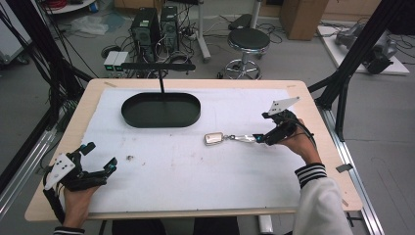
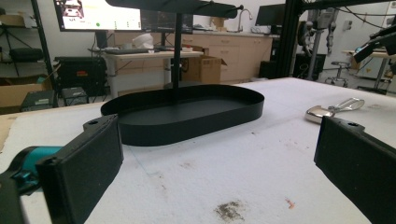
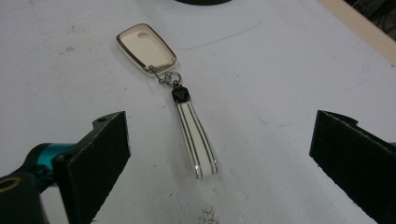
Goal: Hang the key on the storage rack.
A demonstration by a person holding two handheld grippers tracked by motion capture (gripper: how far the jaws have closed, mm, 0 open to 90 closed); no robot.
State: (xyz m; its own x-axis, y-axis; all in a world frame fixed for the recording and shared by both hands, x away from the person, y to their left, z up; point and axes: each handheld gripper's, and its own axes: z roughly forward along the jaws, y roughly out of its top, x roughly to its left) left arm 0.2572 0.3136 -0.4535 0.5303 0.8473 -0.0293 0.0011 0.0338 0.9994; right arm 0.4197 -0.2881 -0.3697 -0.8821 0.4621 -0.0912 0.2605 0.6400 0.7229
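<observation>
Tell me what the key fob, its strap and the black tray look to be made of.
Key fob: probably hard glossy plastic, cream face with a shiny gold-toned rim that catches light. Strap: looks like smooth cream leather or imitation leather with dark stripes; a metal ring joins it to the fob. Black tray: likely thin sheet metal, matte black, judging by its thin, even upright wall, though plastic is possible.

Black tongs (image 1: 100, 155) with teal joints, grey plates; striped cuffs.
</observation>
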